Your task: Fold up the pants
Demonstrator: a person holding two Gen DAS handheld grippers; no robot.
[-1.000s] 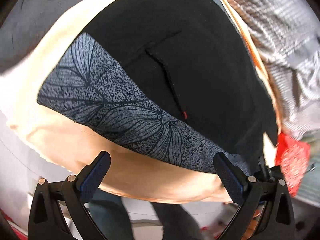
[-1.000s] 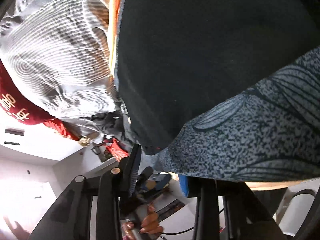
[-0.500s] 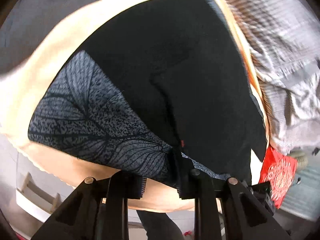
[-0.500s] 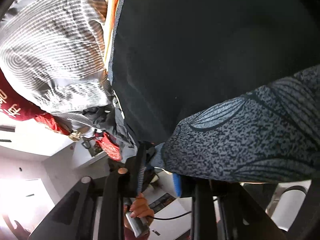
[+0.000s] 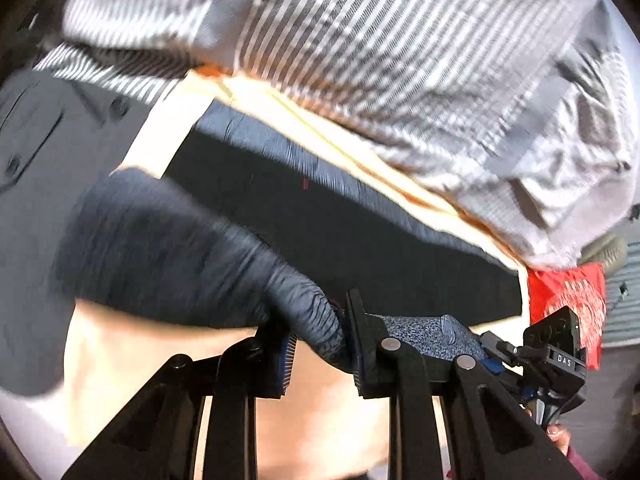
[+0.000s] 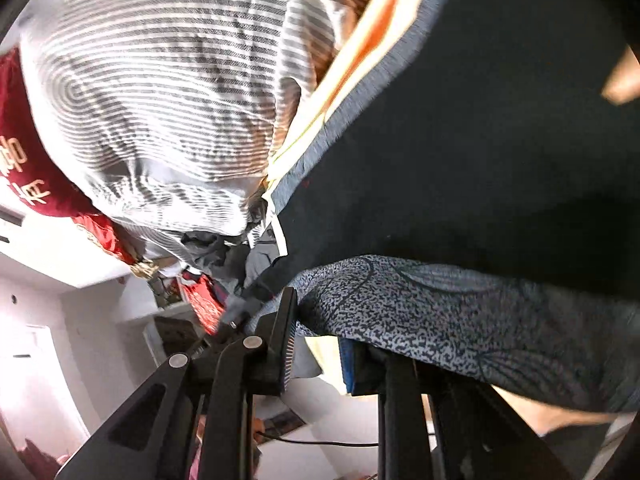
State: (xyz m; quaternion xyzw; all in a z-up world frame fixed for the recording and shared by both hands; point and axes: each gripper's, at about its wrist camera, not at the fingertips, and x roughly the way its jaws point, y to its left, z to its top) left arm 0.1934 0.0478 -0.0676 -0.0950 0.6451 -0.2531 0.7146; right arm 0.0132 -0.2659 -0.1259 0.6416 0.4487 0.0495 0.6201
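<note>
1. Since the earlier frame your pants (image 5: 360, 240), on the cream bedcover (image 5: 160, 360), have their patterned hem lifted.
2. Your left gripper (image 5: 320, 344) and right gripper (image 6: 316, 344) pinch that hem.
3. First fold: carry it to the waistband.

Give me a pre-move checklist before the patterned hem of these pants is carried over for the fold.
1. Left gripper shut on the pants' patterned hem: ok.
2. Right gripper on the hem: jaws have just been closing with cloth between them; firm hold: cannot tell.
3. Hem lifted off the peach surface: ok.
4. Waistband lying flat: ok.
5. Striped cloth clear of the waistband: cannot tell.
</note>
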